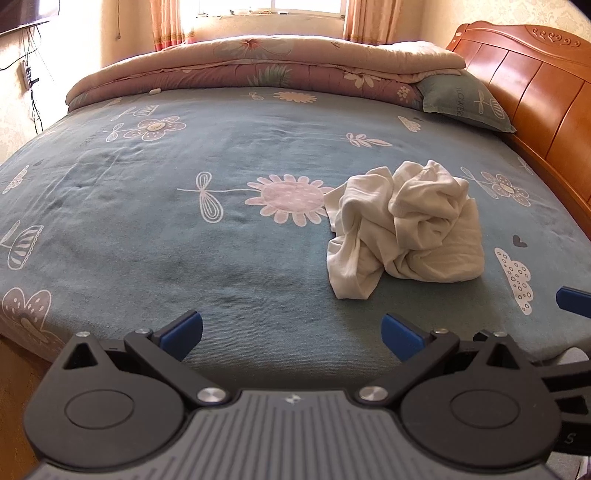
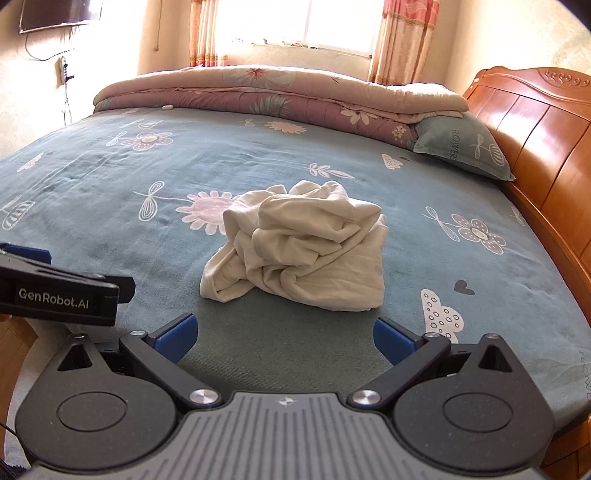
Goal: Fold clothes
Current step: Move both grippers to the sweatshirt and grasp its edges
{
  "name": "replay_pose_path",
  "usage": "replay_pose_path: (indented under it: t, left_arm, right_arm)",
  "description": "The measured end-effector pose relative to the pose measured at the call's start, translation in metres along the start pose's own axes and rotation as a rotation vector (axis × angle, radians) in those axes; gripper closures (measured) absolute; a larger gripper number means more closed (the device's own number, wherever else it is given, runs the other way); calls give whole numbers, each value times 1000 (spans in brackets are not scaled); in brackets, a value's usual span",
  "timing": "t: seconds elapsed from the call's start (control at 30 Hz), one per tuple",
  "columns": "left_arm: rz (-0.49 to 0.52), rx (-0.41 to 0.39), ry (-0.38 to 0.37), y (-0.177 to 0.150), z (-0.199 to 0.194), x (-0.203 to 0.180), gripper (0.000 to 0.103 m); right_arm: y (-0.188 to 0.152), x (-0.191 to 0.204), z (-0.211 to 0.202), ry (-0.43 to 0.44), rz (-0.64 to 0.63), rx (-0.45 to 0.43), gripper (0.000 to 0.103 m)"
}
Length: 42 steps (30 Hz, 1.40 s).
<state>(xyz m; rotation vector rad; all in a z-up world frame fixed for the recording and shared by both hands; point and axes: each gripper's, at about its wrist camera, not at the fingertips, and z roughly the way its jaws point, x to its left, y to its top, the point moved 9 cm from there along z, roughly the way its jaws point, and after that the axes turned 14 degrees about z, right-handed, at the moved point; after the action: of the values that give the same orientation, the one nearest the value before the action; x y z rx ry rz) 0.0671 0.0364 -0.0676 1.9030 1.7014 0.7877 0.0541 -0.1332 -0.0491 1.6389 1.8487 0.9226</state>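
a white garment (image 1: 404,227) is seen lying in a crumpled heap on the blue flowered bed sheet (image 1: 147,229). it sits toward the side of the bed nearer the wooden headboard (image 1: 535,96), and one edge is laid over a big pink flower print (image 1: 286,199). in the right wrist view the same heap (image 2: 299,245) is found just ahead of the camera, near the middle of the picture.

the left gripper (image 1: 291,334) is held low over the near edge of the bed, with its two blue fingertips (image 1: 184,332) spread wide and nothing between them. the right gripper (image 2: 284,338) is held the same way, wide apart and with nothing in it. neither one is touching the garment. a strip of bare sheet is left between the fingertips and the cloth.

the side of the left gripper, with white letters on a black body, is seen at the left edge of the right wrist view, beside the right one.

at the far side of the bed a folded pink quilt (image 1: 258,70) is laid across, and a blue pillow (image 1: 465,98) is tucked under its end by the headboard. a small white thing is seen on the sheet by the quilt, too small to tell. pink curtains (image 2: 400,40) and a bright window (image 2: 295,22) are seen behind. nothing is placed between the grippers and the garment.
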Motion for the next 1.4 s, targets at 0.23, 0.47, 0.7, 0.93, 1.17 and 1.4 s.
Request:
replay_pose_path:
  t: [0.23, 0.47, 0.7, 0.93, 1.17, 1.4]
  left_arm:
    - [39, 26, 14, 9, 11, -8, 0]
    - [106, 28, 12, 30, 22, -19, 1]
    - [155, 72, -16, 40, 48, -26, 1]
    - [189, 96, -49, 59, 85, -28, 1]
    - [208, 143, -71, 69, 126, -30, 1]
    - [196, 214, -86, 69, 168, -30, 1]
  right_arm:
    - [1, -20, 8, -9, 44, 9, 0]
    - [3, -45, 21, -22, 142, 33, 0]
    - [14, -57, 44, -51, 177, 68, 0]
    - [26, -68, 73, -99, 183, 111, 0]
    - [38, -75, 113, -120, 186, 164, 0]
    - [42, -77, 155, -121, 170, 227, 0]
